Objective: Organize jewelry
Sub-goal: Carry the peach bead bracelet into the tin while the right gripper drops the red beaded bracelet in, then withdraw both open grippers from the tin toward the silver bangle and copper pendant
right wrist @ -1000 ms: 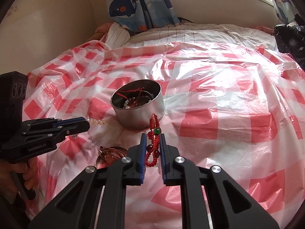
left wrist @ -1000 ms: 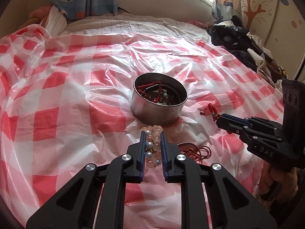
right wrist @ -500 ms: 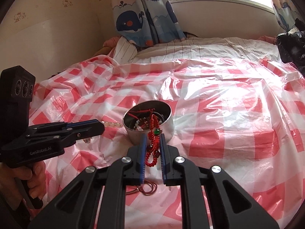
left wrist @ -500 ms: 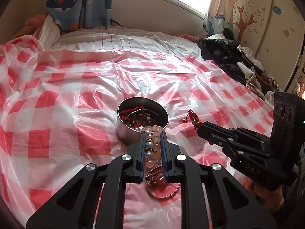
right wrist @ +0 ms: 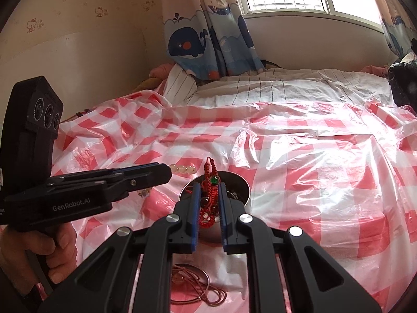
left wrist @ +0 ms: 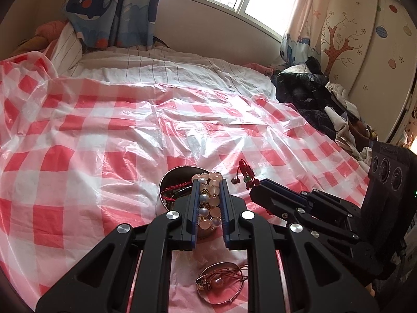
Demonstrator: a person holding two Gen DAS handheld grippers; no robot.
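On the bed, a red and white checked plastic sheet (left wrist: pixel 109 140) covers most of the bedding. A round metal tin (left wrist: pixel 166 182) sits on the sheet, and it has red cord and dark beads inside.

The left gripper (left wrist: pixel 208 203) has its jaws clamped on a bracelet of pale pink and pearl beads (left wrist: pixel 208 198). The bracelet sits between the blue pads and pokes out past the tips, and from the left wrist view it shows in front of the tin. From the right wrist view, a few pale beads stick out of the tips of this gripper, just left of the tin (right wrist: pixel 242 185). A hand (right wrist: pixel 39 250) grips its black handle.

The right gripper (right wrist: pixel 208 203) has its jaws clamped on a red braided bracelet (right wrist: pixel 209 198) with a green bead and some dark beads. The red cord rises above the jaw tips, and from the right wrist view it shows in front of the tin.

Close to both cameras, a thin metal bangle with a pink bead and a loose reddish cord (left wrist: pixel 221 281) lies on the sheet, near the tin and below the two grippers.

At the far right a pile of dark clothes (left wrist: pixel 307 96) lies at the bed's edge. A whale curtain (right wrist: pixel 203 34) hangs by the window.
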